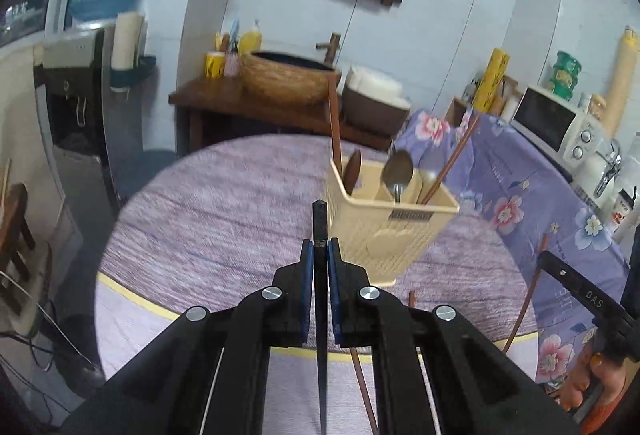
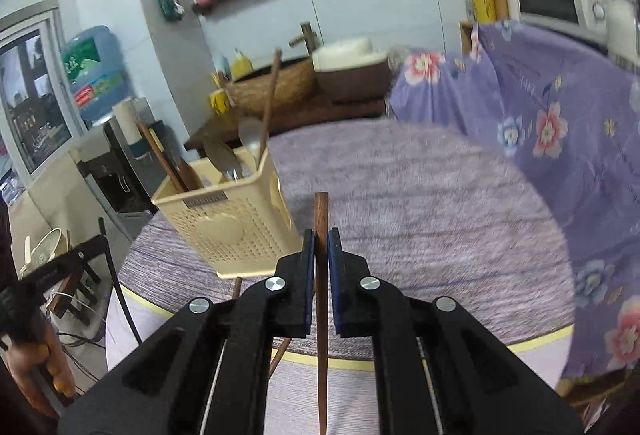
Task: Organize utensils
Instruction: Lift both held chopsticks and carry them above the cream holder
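My left gripper (image 1: 319, 249) is shut on a black chopstick (image 1: 320, 219), whose square end sticks up past the blue pads. My right gripper (image 2: 321, 239) is shut on a brown wooden chopstick (image 2: 321, 211) held the same way. Both hang above the round table (image 1: 224, 203) with its purple cloth. A cream perforated utensil basket (image 1: 388, 231) stands just beyond and to the right of the left gripper; in the right wrist view the basket (image 2: 228, 223) is to the left. It holds a metal spoon (image 1: 397, 167), wooden chopsticks (image 1: 334, 123) and a wooden spoon (image 1: 353, 171).
A loose brown chopstick (image 1: 362, 383) lies near the table's front edge. Behind the table stand a wooden sideboard (image 1: 240, 103) with a woven basin, and a flowered purple cover (image 1: 532, 195) at right with a microwave (image 1: 556, 123). A water dispenser (image 1: 72, 95) is at left.
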{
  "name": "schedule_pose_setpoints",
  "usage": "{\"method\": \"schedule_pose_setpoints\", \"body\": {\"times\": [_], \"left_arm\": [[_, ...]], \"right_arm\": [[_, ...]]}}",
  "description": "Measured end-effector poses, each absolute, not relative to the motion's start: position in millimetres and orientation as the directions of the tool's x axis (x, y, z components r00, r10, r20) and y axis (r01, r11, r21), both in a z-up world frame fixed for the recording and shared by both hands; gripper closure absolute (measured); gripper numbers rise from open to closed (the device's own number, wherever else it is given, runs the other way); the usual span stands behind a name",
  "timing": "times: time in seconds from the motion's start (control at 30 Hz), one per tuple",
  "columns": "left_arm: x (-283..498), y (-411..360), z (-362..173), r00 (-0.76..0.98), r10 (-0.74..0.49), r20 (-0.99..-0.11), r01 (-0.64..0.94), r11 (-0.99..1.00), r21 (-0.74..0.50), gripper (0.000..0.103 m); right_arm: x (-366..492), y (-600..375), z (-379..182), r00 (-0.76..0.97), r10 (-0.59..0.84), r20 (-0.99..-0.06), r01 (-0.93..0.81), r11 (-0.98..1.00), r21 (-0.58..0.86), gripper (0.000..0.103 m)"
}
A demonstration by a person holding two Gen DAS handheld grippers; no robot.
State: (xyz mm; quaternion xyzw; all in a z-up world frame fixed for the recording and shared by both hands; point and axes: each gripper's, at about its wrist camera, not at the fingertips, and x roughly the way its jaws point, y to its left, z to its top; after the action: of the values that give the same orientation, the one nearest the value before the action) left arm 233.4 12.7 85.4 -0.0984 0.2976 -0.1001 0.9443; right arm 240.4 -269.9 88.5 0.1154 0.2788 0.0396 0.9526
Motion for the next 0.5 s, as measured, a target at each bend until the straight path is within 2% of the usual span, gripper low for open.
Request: {"method": "schedule_pose_setpoints", "body": {"times": [0.23, 0.5], "left_arm": [[228.8, 21.4, 105.7, 0.836, -0.206, -0.508, 0.111, 0.971, -0.211, 0.095], [228.0, 27.4, 108.4, 0.844, -0.201, -0.497, 0.111, 0.972, -0.205, 0.095]], "right_arm": [[222.9, -272.0, 118.1, 0.874, 0.128, -0.468, -0.030, 0.977, 0.211, 0.095], [220.1, -268.3, 123.4, 0.876, 0.129, -0.464, -0.045, 0.981, 0.188, 0.095]]}}
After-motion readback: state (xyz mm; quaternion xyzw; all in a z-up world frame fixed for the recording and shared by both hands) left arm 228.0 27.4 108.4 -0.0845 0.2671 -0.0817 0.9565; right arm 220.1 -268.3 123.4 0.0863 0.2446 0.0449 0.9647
